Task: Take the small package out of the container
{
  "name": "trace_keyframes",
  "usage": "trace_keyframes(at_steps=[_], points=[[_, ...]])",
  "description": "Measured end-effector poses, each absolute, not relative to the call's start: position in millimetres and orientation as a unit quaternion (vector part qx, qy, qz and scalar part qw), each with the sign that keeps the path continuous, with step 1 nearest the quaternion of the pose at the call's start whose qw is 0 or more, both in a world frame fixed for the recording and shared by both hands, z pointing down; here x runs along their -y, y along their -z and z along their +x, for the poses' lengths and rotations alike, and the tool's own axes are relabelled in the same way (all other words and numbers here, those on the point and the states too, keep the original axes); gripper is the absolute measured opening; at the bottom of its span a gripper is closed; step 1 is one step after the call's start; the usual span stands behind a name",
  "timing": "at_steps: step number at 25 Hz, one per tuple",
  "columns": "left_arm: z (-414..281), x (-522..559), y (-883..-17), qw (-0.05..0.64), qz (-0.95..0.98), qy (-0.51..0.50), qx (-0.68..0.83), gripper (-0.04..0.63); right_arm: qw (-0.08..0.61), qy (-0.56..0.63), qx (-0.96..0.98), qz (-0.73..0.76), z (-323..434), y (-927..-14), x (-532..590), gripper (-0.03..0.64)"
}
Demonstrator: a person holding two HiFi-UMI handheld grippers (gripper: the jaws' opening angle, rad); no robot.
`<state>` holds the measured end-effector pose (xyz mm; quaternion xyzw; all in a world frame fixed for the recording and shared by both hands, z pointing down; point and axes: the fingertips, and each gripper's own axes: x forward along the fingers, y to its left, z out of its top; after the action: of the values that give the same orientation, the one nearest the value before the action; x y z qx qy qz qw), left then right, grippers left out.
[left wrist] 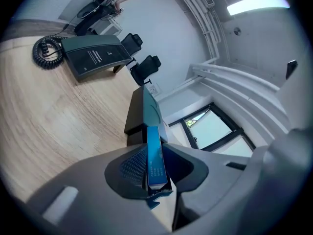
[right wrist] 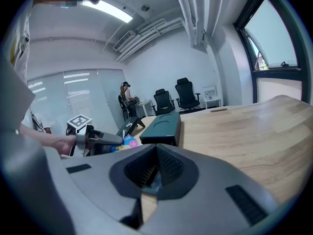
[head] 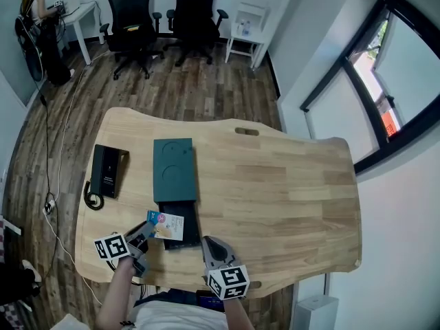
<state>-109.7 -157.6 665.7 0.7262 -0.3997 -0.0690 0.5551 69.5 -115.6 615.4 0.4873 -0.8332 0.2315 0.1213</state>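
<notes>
Now | left hand-held gripper (left wrist: 157,176) clamps small package (left wrist: 154,153) edge-on, long axis toward container (left wrist: 147,109) | right hand-held gripper (right wrist: 149,174) closed

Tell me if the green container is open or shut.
Open. The black inner tray is slid out of the green container toward the person.

Seen from above, the left gripper (head: 148,234) and right gripper (head: 206,243) are grey, tapered shells, each bearing a white cube (head: 227,281) with black square markers; inside, dark ribbed pads (right wrist: 168,168). The person wears a white shirt (head: 175,316).
</notes>
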Motion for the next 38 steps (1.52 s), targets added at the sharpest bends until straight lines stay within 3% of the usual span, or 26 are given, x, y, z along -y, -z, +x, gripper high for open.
trace_keyframes(at_steps=[38], points=[[-118,153,-595,0.576,0.696,0.241,0.353,0.096,0.069,-0.198,0.816,0.538,79,-571,116,0.003]])
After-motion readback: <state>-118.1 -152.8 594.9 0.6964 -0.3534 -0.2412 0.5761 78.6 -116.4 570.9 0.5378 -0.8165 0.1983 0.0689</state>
